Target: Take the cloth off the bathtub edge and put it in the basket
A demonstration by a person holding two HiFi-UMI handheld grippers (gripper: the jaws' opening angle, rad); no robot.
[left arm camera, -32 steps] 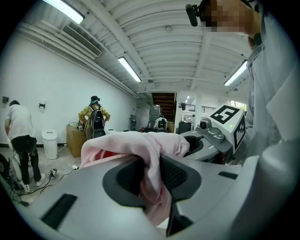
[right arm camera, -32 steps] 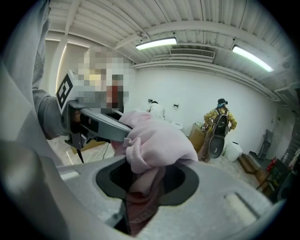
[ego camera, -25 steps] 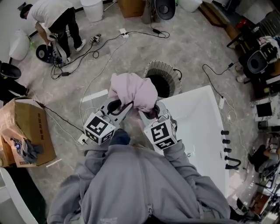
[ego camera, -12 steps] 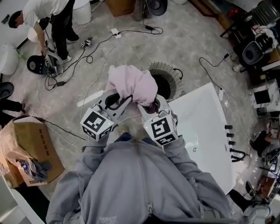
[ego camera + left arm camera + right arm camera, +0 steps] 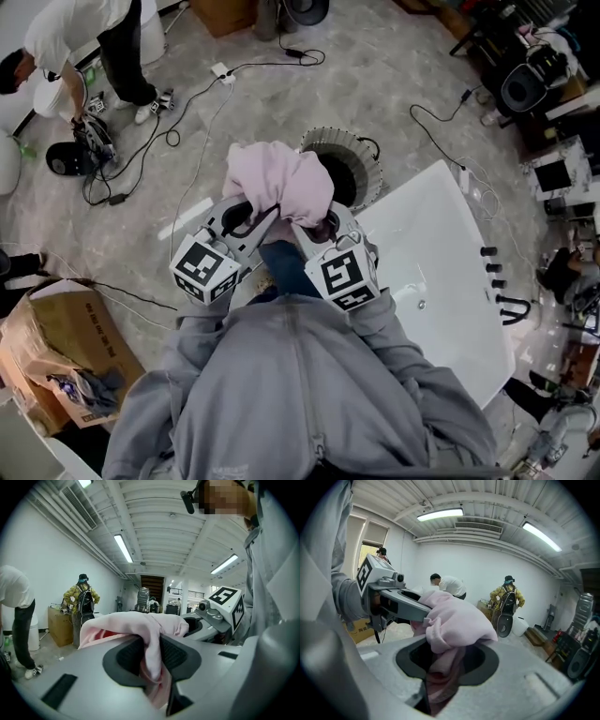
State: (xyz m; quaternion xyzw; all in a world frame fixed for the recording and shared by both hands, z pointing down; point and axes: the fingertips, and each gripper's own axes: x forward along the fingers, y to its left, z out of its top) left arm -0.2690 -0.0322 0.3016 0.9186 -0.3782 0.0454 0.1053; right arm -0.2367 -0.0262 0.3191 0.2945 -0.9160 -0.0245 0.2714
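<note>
Two grippers hold one pink cloth (image 5: 281, 178) together, up in front of my chest. At far left an open cardboard box (image 5: 56, 342) stands on the floor. My left gripper (image 5: 246, 217) is clenched on a fold of the cloth, which hangs down between its jaws. The cloth bunches over both jaw tips and, seen from my head, covers the left part of the round ribbed basket (image 5: 367, 152). My right gripper (image 5: 325, 227) also pinches a fold. At right lies the white bathtub (image 5: 441, 267), apart from the cloth.
</note>
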